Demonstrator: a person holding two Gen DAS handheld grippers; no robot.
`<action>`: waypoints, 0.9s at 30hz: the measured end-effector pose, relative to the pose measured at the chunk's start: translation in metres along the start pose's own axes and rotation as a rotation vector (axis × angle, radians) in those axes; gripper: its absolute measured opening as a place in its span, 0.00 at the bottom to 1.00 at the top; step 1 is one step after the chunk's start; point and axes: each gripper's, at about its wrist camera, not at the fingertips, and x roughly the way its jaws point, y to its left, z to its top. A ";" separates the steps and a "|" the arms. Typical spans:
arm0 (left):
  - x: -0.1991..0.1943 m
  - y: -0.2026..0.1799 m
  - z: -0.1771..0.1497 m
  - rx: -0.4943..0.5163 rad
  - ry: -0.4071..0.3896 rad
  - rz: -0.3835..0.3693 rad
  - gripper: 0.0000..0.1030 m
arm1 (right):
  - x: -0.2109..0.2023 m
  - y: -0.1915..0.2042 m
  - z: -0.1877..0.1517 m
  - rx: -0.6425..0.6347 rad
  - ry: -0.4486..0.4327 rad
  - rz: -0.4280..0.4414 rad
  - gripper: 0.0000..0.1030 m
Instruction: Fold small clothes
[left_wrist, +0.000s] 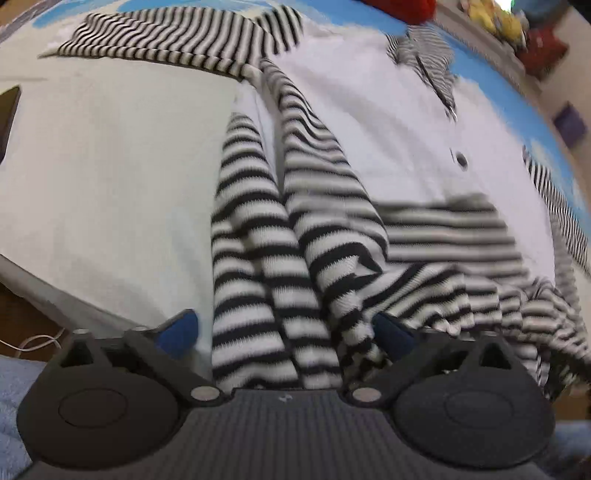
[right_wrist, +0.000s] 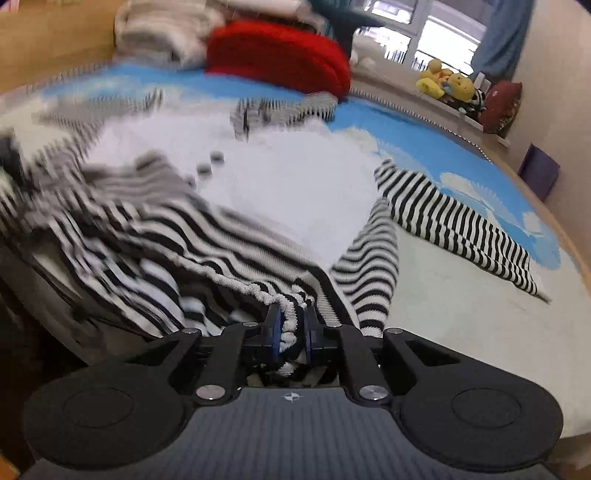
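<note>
A small white garment (left_wrist: 388, 122) with dark buttons and black-and-white striped sleeves lies spread on the bed. In the left wrist view two striped, tube-like parts (left_wrist: 266, 258) run down between the wide-apart fingers of my left gripper (left_wrist: 288, 332). Its left pad (left_wrist: 181, 328) stands off the cloth, and the right pad (left_wrist: 393, 334) sits at the cloth's edge. In the right wrist view my right gripper (right_wrist: 291, 325) is shut on a bunched striped hem (right_wrist: 290, 314) of the same garment (right_wrist: 288, 177). One striped sleeve (right_wrist: 461, 225) lies flat to the right.
The bed has a pale cover (right_wrist: 461, 332) and a blue cloud-patterned sheet (right_wrist: 424, 140). A red knitted item (right_wrist: 280, 55) and folded pale clothes (right_wrist: 162, 33) lie at the far side. Yellow soft toys (right_wrist: 447, 83) sit on the window sill. The bed's edge (left_wrist: 55, 299) is at lower left.
</note>
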 end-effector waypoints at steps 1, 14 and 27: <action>-0.006 0.000 -0.002 0.012 -0.003 -0.023 0.57 | -0.013 -0.003 0.000 0.007 -0.021 0.032 0.12; -0.019 0.027 -0.001 0.029 0.010 0.008 0.80 | -0.024 -0.013 0.004 0.072 0.186 0.178 0.50; -0.005 0.017 -0.004 0.056 0.030 0.016 0.57 | 0.067 -0.065 0.010 0.491 0.279 0.146 0.05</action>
